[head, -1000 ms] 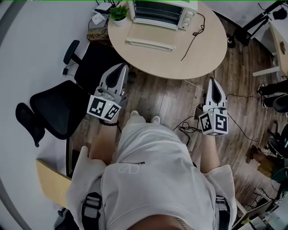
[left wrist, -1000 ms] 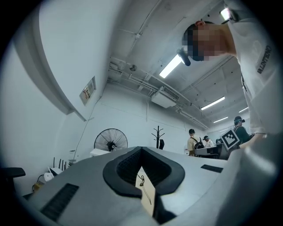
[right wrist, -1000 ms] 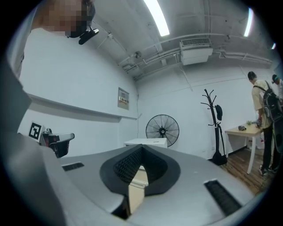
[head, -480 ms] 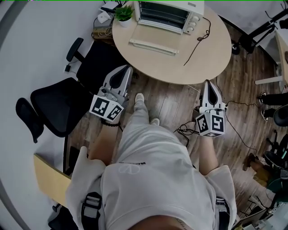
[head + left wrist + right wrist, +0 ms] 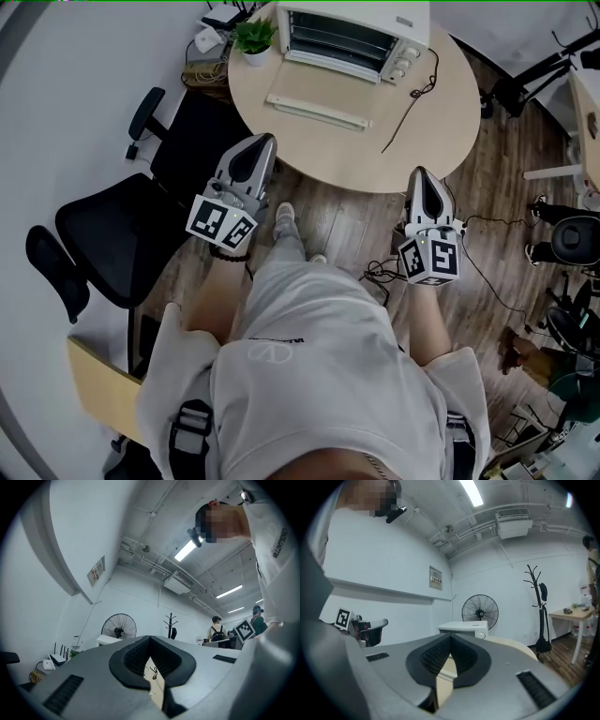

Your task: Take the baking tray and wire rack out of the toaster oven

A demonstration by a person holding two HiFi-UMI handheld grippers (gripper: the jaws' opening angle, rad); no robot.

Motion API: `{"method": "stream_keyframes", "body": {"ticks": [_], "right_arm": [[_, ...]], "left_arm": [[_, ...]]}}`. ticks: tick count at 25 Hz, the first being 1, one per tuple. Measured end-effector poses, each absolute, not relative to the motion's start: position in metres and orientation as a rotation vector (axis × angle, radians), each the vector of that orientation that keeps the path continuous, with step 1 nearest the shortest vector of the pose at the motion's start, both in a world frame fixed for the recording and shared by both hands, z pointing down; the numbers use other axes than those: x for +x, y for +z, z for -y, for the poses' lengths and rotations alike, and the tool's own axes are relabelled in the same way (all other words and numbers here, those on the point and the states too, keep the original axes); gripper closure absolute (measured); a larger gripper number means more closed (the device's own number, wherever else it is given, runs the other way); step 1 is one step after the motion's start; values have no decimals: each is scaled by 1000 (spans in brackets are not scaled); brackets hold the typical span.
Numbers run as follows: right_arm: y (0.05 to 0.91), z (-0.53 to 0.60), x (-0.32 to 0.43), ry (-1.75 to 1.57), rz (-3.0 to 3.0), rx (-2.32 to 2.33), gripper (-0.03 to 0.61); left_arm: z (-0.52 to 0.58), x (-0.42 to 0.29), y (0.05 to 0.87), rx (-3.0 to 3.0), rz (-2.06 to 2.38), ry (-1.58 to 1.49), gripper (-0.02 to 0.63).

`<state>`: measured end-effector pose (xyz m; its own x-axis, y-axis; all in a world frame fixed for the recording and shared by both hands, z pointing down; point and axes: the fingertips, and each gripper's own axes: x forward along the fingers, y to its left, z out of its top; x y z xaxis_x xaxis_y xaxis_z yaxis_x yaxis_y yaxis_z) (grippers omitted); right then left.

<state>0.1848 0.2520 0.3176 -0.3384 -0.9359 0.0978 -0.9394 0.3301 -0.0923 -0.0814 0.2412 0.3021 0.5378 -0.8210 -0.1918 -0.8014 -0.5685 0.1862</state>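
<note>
The oven (image 5: 361, 28) is standing at the far edge of the round table (image 5: 445, 103), with its door (image 5: 319, 94) lying open toward the person. Wire bars of the rack (image 5: 342, 39) are showing inside the dark mouth. Whether the tray is sitting in there too, the head view is not making clear. A small plant (image 5: 253, 36) is standing at the table's far-left edge, just beside the oven, and a dark cable (image 5: 410, 92) is trailing across the right part of the top.

The person is standing at the near edge, holding both grippers low and well apart from the oven. The left gripper (image 5: 262, 142) is pointing toward the table's near-left edge. Its fingers are pressed together with nothing between them. The right gripper (image 5: 418, 174) is pointing at the near-right edge. Its fingers are likewise pressed together and holding nothing, and the oven is showing beyond them in the right gripper view. A black chair (image 5: 112, 234) is standing on the wood floor to the person's left.
</note>
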Motion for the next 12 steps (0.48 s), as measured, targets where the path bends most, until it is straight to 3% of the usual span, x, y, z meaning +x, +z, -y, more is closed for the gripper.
{"method": "stream_keyframes", "body": {"ticks": [12], "right_arm": [[334,-154,127,321,2492,1842,583]], "left_arm": [[-134,-101,316,2726,1204,-381,612]]}}
